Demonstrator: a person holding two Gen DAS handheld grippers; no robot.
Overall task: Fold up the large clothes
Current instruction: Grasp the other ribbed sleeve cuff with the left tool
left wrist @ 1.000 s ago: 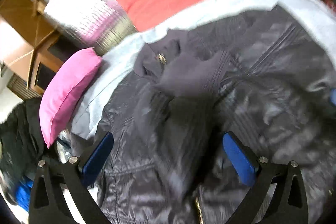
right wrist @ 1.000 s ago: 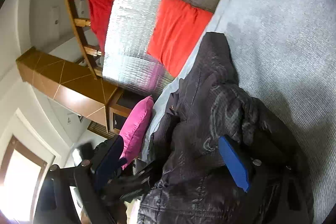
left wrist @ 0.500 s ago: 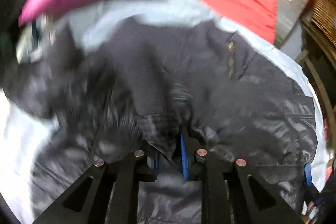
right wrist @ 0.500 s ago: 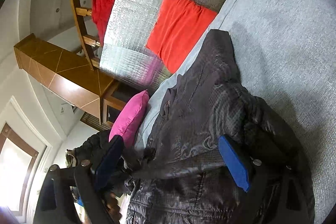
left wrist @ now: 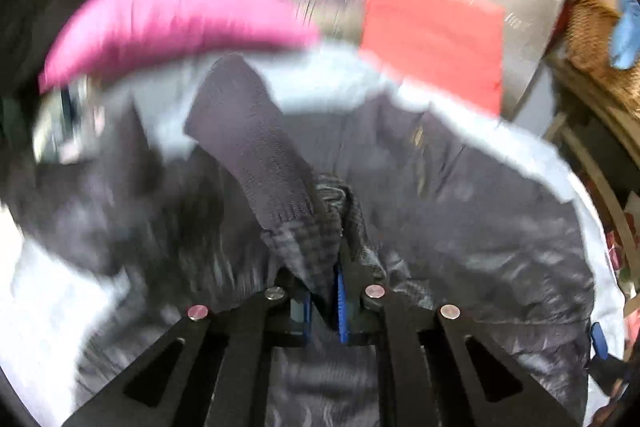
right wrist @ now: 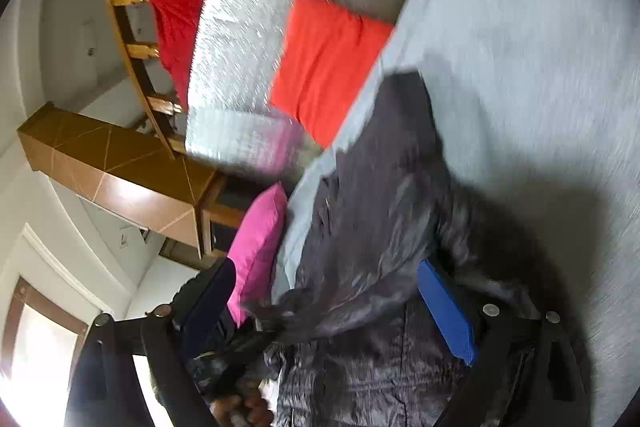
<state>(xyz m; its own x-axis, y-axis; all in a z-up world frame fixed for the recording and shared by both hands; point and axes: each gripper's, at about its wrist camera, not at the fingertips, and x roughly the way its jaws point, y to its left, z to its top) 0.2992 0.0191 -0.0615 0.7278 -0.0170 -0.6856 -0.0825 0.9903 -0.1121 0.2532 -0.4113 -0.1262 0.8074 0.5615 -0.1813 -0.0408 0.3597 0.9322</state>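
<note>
Left hand-held gripper [left wrist: 325, 301] is clenching a bunched fold of the dark grey-purple quilted nylon jacket [left wrist: 460, 219], lower centre of the left wrist frame; the blue pads are pinching shiny shell fabric w/ the ribbed knit cuff [left wrist: 256, 147] rising just above them. Jaws have just been closing, fabric between them.

Right hand-held gripper [right wrist: 332, 311], lower part of the right wrist frame, is standing released: blue pads wide apart, jacket lying between and under them but not pinched.

Jacket is sprawling over the pale blue-grey bed sheet [right wrist: 520, 67], centre of both frames. Beyond it, upper frame: magenta cushion [left wrist: 176, 15], red-orange cushion [left wrist: 436, 35] against a silver quilted foil-like cover [right wrist: 272, 27].

Handling, as a judgement: soft, puffy, light for its bulk, no stiffness so it is sagging from any single grip. Shell looks slick, so it's prob. sliding on itself and out of shallow pinches. Better holds: cuff rib, seams, hem, collar – thicker, grippier. Two-point hold is needed to keep an edge straight.
</note>
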